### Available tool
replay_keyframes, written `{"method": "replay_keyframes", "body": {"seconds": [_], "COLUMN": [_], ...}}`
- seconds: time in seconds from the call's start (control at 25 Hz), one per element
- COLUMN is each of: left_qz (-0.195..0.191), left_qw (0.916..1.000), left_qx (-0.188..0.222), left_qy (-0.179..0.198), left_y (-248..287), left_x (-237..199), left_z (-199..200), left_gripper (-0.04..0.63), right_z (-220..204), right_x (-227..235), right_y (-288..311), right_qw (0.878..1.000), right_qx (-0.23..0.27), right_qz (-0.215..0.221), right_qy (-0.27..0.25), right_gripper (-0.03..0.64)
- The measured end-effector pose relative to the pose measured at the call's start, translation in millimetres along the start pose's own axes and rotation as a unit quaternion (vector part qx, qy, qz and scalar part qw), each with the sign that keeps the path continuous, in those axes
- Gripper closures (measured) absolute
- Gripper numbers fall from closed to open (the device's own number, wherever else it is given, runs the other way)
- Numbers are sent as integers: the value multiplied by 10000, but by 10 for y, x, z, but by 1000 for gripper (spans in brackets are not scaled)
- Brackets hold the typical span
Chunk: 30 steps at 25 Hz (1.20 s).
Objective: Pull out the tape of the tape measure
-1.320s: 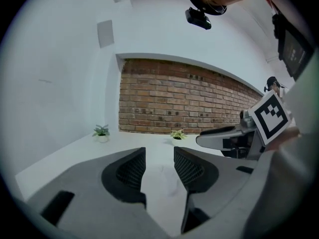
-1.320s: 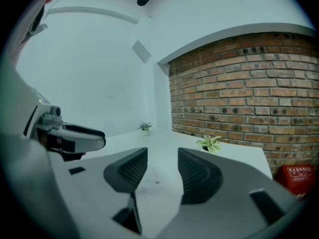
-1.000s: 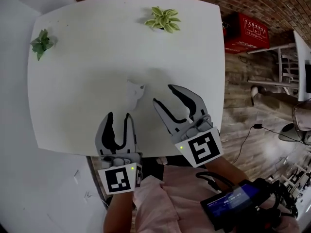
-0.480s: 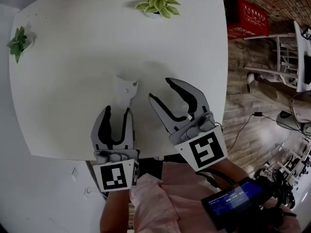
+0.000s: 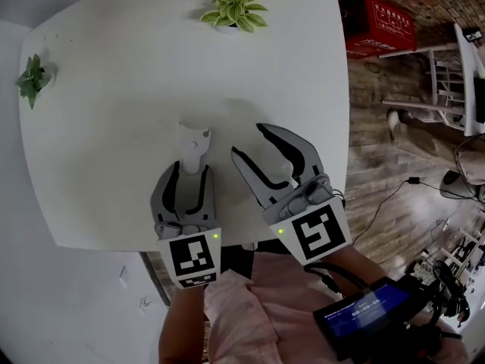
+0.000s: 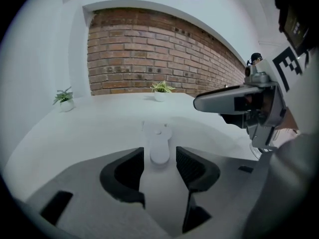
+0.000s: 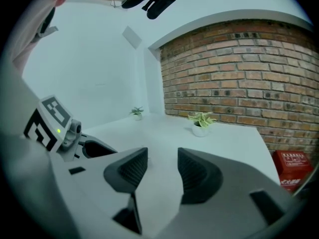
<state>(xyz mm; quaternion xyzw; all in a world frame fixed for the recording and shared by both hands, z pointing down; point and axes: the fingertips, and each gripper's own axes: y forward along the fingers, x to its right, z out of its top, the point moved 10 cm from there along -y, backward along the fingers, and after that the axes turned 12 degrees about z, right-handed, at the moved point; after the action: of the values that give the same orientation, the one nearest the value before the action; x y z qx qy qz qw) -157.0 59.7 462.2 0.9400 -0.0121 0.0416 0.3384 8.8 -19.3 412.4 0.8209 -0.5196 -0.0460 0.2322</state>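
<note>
1. The white tape measure lies flat on the white table, towards the near edge and roughly mid-width. No tape is drawn out yet.
2. Here's the left gripper, tilted down at it. In the left gripper view the tape measure's near end sits right between the tips of the left gripper. The jaws have just been opening and stand wide, with a gap showing on each side, so the pads aren't pressing on the case.
3. Over to the right gripper: it's just beside the tape measure on the right and apart from it. Its own view shows the jaws of the right gripper spread with only bare tabletop between them.
4. Further out, a leafy potted plant stands at the far edge of the table, and a smaller potted plant sits by the far left corner.
5. Beyond the table is a brick wall, and a red box sits on the wooden floor to the right.
</note>
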Motion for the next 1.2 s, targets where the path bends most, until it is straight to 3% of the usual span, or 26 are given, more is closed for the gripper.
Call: {"method": "replay_keyframes", "body": {"seconds": [0.32, 0.44, 0.6, 0.84, 1.2], "left_qz": [101, 102, -100, -163, -161], "left_qw": [9989, 9980, 9967, 9957, 9942], "left_qx": [-455, -532, -599, -250, 532], "left_qy": [-108, -319, -548, -881, -923], "left_y": [73, 80, 76, 50, -185], "left_x": [-24, -77, -144, -199, -265], "left_z": [13, 18, 24, 61, 359], "left_gripper": [402, 458, 466, 468, 468], "right_z": [141, 170, 209, 195, 302], "right_x": [28, 23, -11, -26, -81], "right_y": [-107, -135, -134, -37, 135], "right_qw": [9998, 9998, 9996, 9985, 9898], "right_qx": [181, 219, 228, 144, 267], "right_qz": [-8, 23, 151, 437, 1123], "right_qy": [-17, -2, 23, 306, 833], "right_gripper": [423, 423, 423, 422, 419]}}
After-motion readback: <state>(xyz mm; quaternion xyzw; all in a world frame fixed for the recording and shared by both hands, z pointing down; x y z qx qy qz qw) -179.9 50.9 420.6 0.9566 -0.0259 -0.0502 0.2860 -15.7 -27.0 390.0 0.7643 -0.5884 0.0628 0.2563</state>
